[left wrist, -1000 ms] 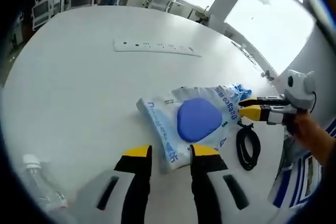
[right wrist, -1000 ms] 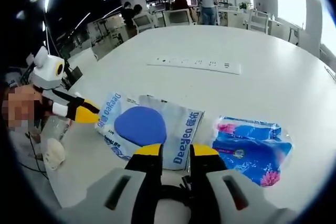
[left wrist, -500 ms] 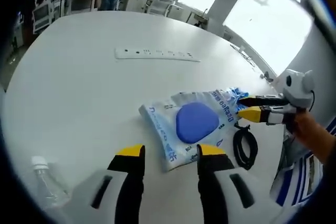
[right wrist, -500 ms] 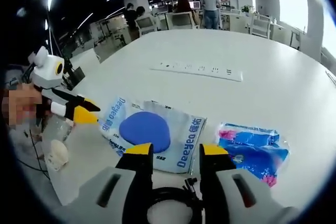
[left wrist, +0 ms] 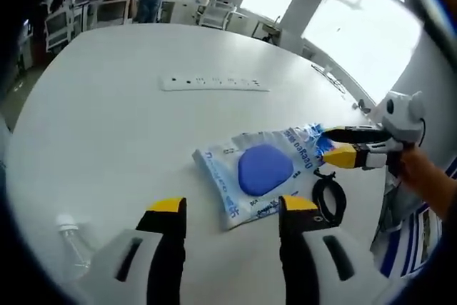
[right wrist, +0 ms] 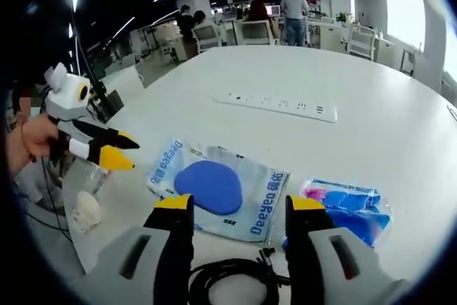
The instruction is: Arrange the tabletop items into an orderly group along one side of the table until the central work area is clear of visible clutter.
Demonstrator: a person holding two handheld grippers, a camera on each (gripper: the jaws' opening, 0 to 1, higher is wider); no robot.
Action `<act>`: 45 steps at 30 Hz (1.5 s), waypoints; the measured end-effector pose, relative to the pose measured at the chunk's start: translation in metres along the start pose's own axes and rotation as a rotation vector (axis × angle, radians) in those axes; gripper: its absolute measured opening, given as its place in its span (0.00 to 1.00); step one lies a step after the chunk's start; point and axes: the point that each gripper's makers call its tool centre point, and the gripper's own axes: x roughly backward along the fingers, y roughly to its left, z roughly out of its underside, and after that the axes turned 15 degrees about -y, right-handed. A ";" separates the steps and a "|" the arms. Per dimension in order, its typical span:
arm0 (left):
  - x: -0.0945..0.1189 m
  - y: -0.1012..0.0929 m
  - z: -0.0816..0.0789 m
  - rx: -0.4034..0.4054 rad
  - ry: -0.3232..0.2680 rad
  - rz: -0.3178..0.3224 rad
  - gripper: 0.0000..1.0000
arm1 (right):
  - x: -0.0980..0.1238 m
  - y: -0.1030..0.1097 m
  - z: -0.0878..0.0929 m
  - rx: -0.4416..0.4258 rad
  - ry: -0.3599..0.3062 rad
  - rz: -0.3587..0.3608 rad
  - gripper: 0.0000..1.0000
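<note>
You are working over the white table (left wrist: pixel 93 126), a broad round top in an open office lit by ceiling strips. The central clutter is sitting together: the clear bag with the blue pad (left wrist: pixel 264 169) is lying flat, with the power strip (left wrist: pixel 214 83) well beyond it toward the far edge. The blue-and-pink packet (right wrist: pixel 346 208) is lying just beside the bag, the black cable coil (left wrist: pixel 328 201) is resting near the bag's closer corner, and a plastic bottle (left wrist: pixel 71 241) is lying apart from the bag, near your left jaw.

Your left gripper (left wrist: pixel 232 208) is hovering just short of the bag, jaws spread wide and holding nothing. Your right gripper (right wrist: pixel 239 205) is doing the same from the opposite side, jaws wide and empty.

Judgement: you are lining up a pickup on the bag. Take one corner only, closing on the film rather than the pad, and lift before you slide it, since the loose film may drag the cable along.

Desks, monitors and standing people are showing beyond the table.
</note>
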 end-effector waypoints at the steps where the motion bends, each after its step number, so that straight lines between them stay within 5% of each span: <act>1: 0.001 0.000 -0.001 -0.002 -0.003 -0.001 0.54 | 0.000 0.001 -0.001 0.002 -0.002 -0.002 0.53; 23: 0.050 0.002 -0.021 -0.029 -0.060 -0.001 0.73 | 0.017 0.030 -0.030 0.041 -0.028 -0.082 0.70; 45: 0.136 0.009 -0.032 -0.022 -0.140 -0.004 0.79 | 0.041 0.087 -0.051 0.064 -0.068 -0.155 0.71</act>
